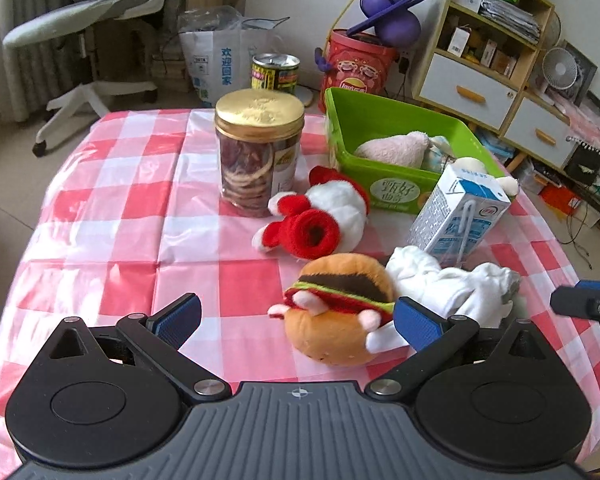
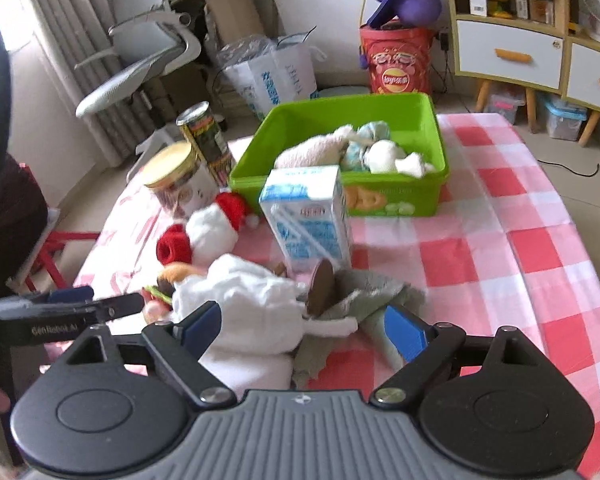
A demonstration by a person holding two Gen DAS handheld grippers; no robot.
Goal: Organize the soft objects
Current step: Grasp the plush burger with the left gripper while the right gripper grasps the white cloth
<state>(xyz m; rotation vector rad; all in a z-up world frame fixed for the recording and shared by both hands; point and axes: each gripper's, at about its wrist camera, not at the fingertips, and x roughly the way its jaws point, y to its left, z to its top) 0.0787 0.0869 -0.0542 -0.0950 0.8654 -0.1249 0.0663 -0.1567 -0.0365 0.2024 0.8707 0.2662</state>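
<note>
In the left wrist view, the left gripper [image 1: 298, 322] sits low in the frame with its blue-padded fingers [image 1: 179, 316] spread wide and nothing between them closed on; the burger plush [image 1: 340, 308] lies on the red-and-white checked tablecloth [image 1: 120, 216] in the gap, nearer the right-hand pad and just touching it. Right of the burger is a crumpled white cloth toy [image 1: 452, 280], and above it, at centre frame, a white plush with red hat and cuffs [image 1: 324, 216]. A tilted milk carton [image 1: 460, 212] stands at right of centre, in front of the green plastic bin [image 1: 380, 120] in the upper right, which holds a pale pink plush [image 1: 396, 146]. A gold-lidded jar of dried slices [image 1: 258, 152] stands at upper centre. In the right wrist view, the right gripper [image 2: 302, 328] is also wide open and grips nothing; the white cloth toy [image 2: 252, 304] and a grey-green cloth [image 2: 364, 292] lie between and beyond its pads at lower centre, with a brown disc [image 2: 322, 286] propped between them. The carton [image 2: 308, 220] stands mid-frame, the bin [image 2: 380, 108] above it
</note>
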